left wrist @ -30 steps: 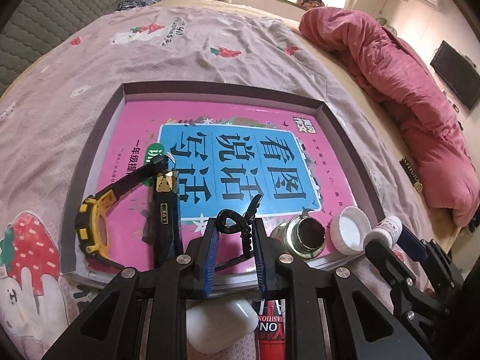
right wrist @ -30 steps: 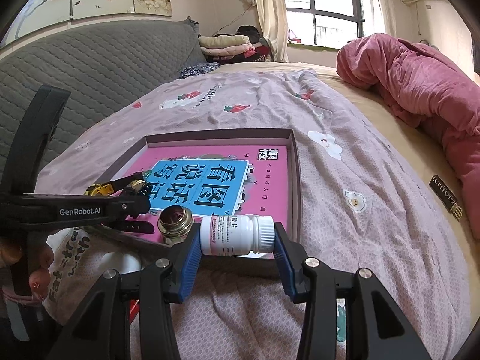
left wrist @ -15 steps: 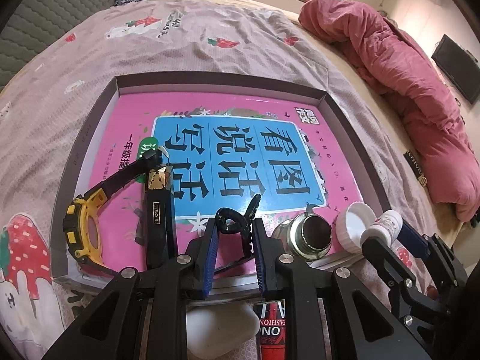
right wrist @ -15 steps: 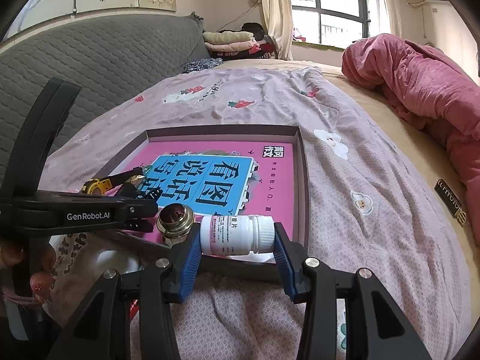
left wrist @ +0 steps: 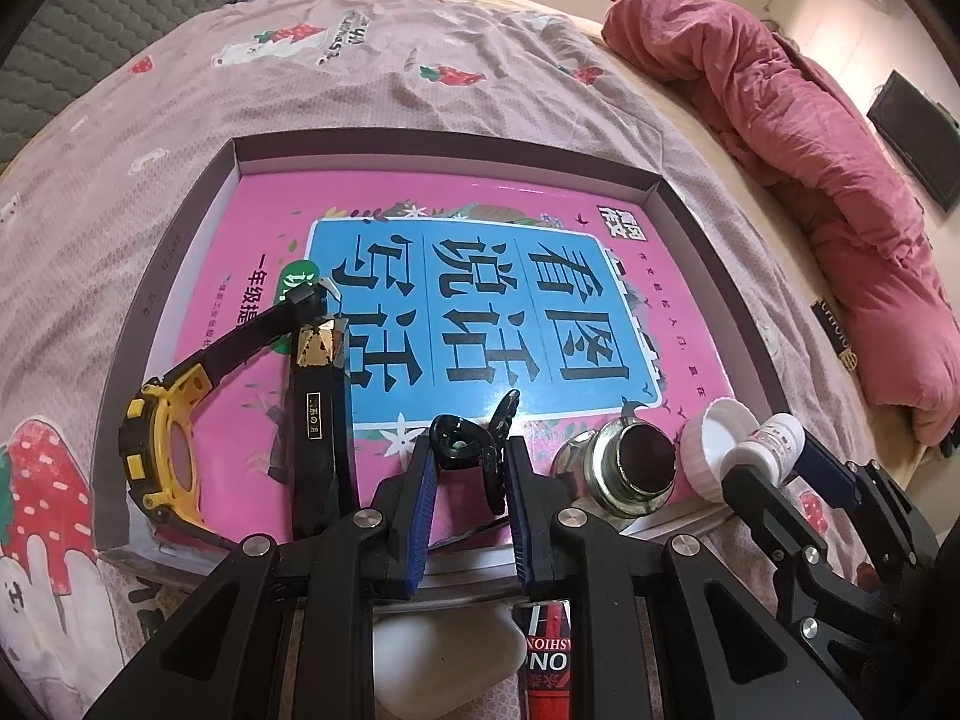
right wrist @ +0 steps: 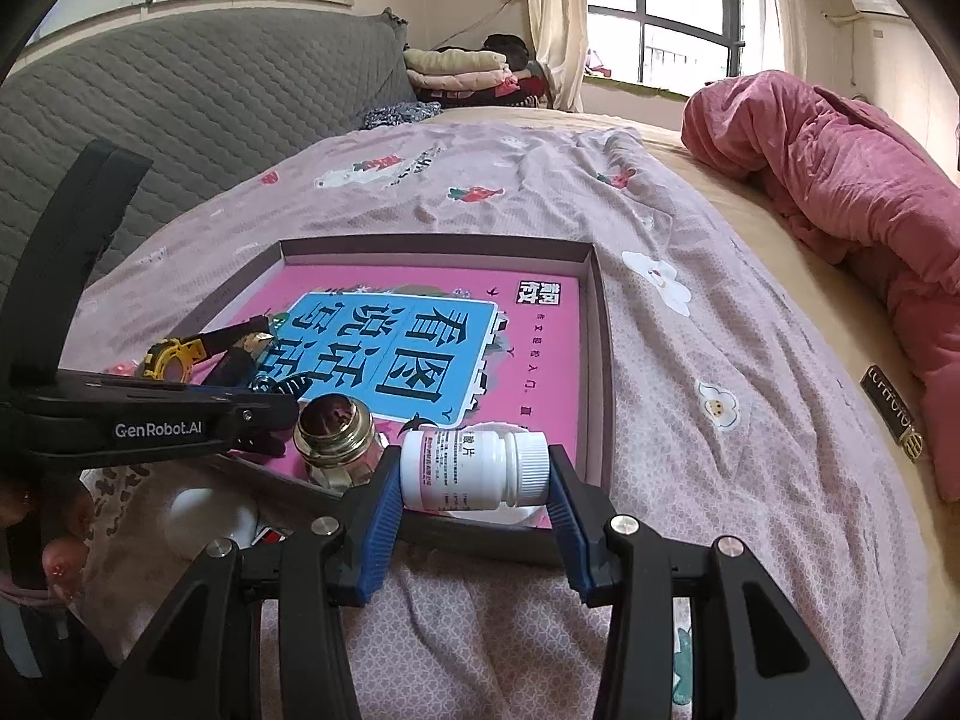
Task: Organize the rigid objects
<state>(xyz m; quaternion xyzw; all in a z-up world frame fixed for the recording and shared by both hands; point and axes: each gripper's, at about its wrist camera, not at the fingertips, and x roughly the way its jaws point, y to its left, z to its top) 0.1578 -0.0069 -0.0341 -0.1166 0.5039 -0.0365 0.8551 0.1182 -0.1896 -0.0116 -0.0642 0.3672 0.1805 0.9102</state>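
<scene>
Step in hand: I judge I am mid-placement, carrying two small items to the shallow grey cardboard tray [left wrist: 717, 276] lined with a pink and blue book cover, which lies on the bed's mauve printed sheet [left wrist: 420, 60].
Left gripper [left wrist: 468, 468]: its blue-padded fingers [left wrist: 420, 498] are drawn narrow and clamp a glossy black plastic hair claw clip [left wrist: 465, 441], low in the centre of the left wrist view, just above the tray's near edge.
Right gripper [right wrist: 474, 474]: its fingers [right wrist: 384, 498] stand at a middling width and hold a white plastic pill bottle with a ribbed cap [right wrist: 474, 468] lying sideways, lower centre of the right wrist view, over the tray's near right corner.
Already in the tray: a yellow and black wristwatch [left wrist: 156, 450] and a slim black folded knife-like case with a gold tip [left wrist: 318, 420] at lower left; a squat glass jar with a brass-coloured threaded neck [left wrist: 624, 468] and a loose white lid [left wrist: 717, 450] at lower right.
Outside the tray: a white rounded case [left wrist: 444, 654] and a red and black tube [left wrist: 546, 660] lie on the sheet under the left gripper, at the bottom of the frame.
Next move calls for: I reckon lowering each item onto bare pink cover before spreading the fingers; the clip has room between the black case and the jar, while the bottle is close beside the jar and lid, so it needs a spot clear of them.
Risk: the bottle is round and lying on its side, so I expect it could roll once released.
</scene>
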